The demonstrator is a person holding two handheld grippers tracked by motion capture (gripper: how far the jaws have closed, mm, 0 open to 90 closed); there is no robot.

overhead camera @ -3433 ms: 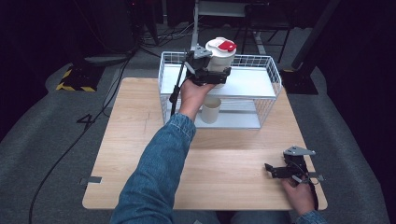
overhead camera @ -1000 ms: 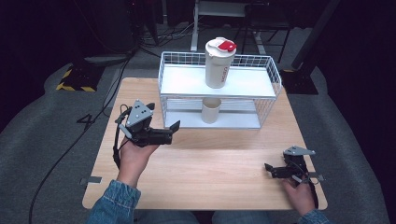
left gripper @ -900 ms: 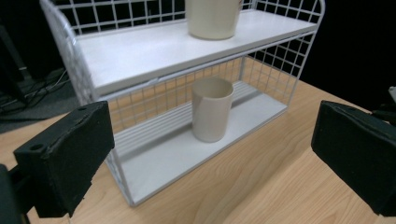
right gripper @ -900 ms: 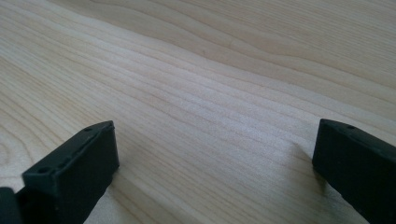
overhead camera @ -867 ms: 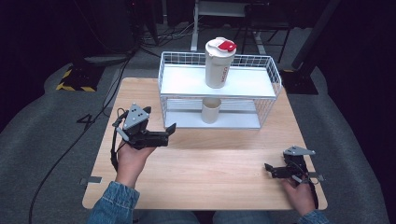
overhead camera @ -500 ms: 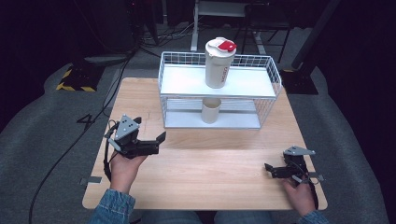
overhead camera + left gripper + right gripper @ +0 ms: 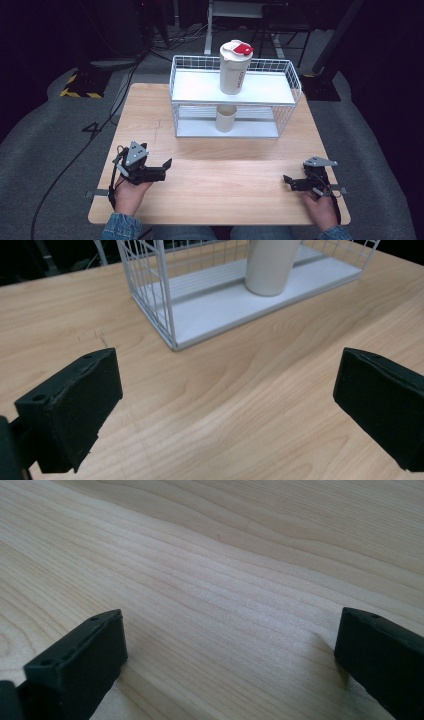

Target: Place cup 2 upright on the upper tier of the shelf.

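Note:
A tall beige tumbler (image 7: 235,67) with a white and red lid stands upright on the top shelf of a white wire rack (image 7: 187,125). A shorter beige cup (image 7: 225,118) stands on the rack's bottom shelf, and its base shows in the left gripper view (image 7: 270,267). My left gripper (image 7: 164,167) (image 7: 227,405) rests open at the table's front left, jaws wide apart with nothing between them. At the front right, my right gripper (image 7: 289,181) (image 7: 230,665) lies open on the bare wood, holding nothing.
The wooden table (image 7: 220,195) stretches between the two grippers. The rack stands at the table's far middle. Dark floor, cables (image 7: 95,135) and a yellow-black striped block (image 7: 77,85) surround the table.
My left gripper let go of the tumbler on the top shelf, then drew back toward the front left of the table. The right gripper has not moved.

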